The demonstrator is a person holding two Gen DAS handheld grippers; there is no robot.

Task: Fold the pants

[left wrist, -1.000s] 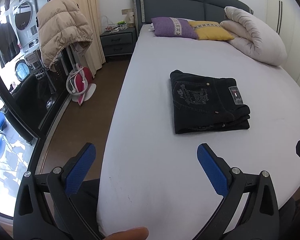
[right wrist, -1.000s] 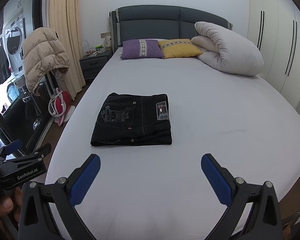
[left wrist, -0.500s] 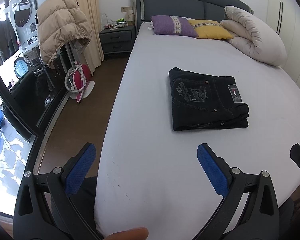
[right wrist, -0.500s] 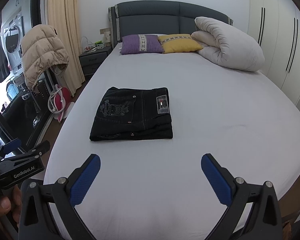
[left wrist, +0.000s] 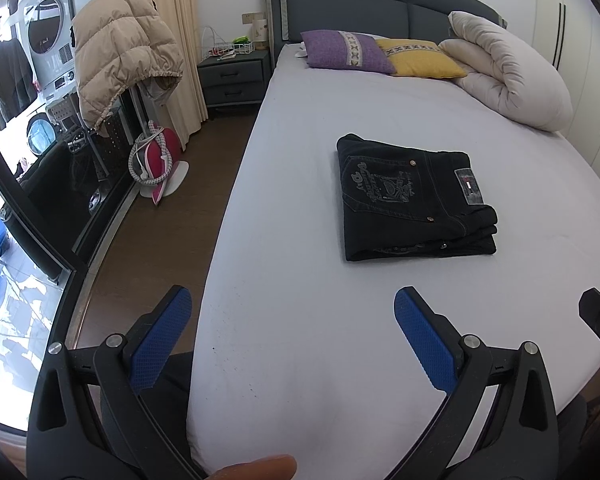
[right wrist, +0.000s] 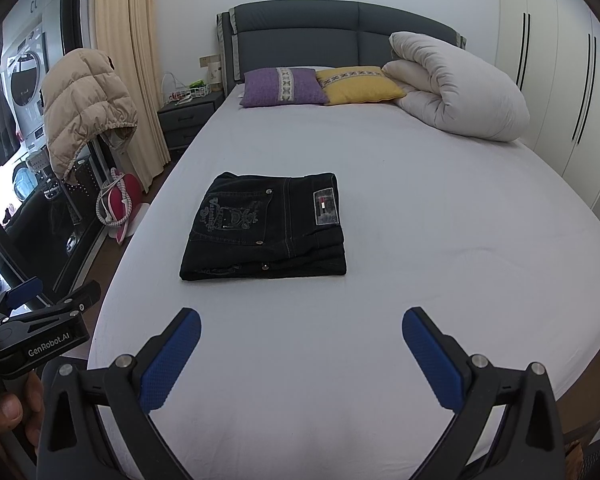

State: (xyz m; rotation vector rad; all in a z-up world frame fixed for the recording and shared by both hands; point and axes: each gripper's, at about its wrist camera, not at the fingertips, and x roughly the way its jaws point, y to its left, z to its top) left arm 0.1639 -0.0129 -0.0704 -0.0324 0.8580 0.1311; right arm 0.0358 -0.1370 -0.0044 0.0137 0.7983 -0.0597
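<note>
Left wrist view: looks from the foot of the bed (left wrist: pixel 300 360) toward the headboard (left wrist: pixel 380 4) at 12 o'clock, set back near the left foot corner; floor (left wrist: pixel 160 220) fills 9 o'clock.
Right wrist view: looks from the foot edge, nearer the bed's middle, facing the headboard squarely at 12 o'clock; wardrobe (right wrist: pixel 560 80) at 2 o'clock.
Nearness: both well back from the folded pants (left wrist: pixel 412 200), which lie mid-frame.
Shared: bed, pants, purple pillow (right wrist: pixel 284 86), yellow pillow (right wrist: pixel 358 84), rolled duvet (right wrist: pixel 460 88), nightstand (left wrist: pixel 234 76).
Cross-sight: the left gripper (right wrist: pixel 40 320) shows at 8 o'clock in the right view.
</note>
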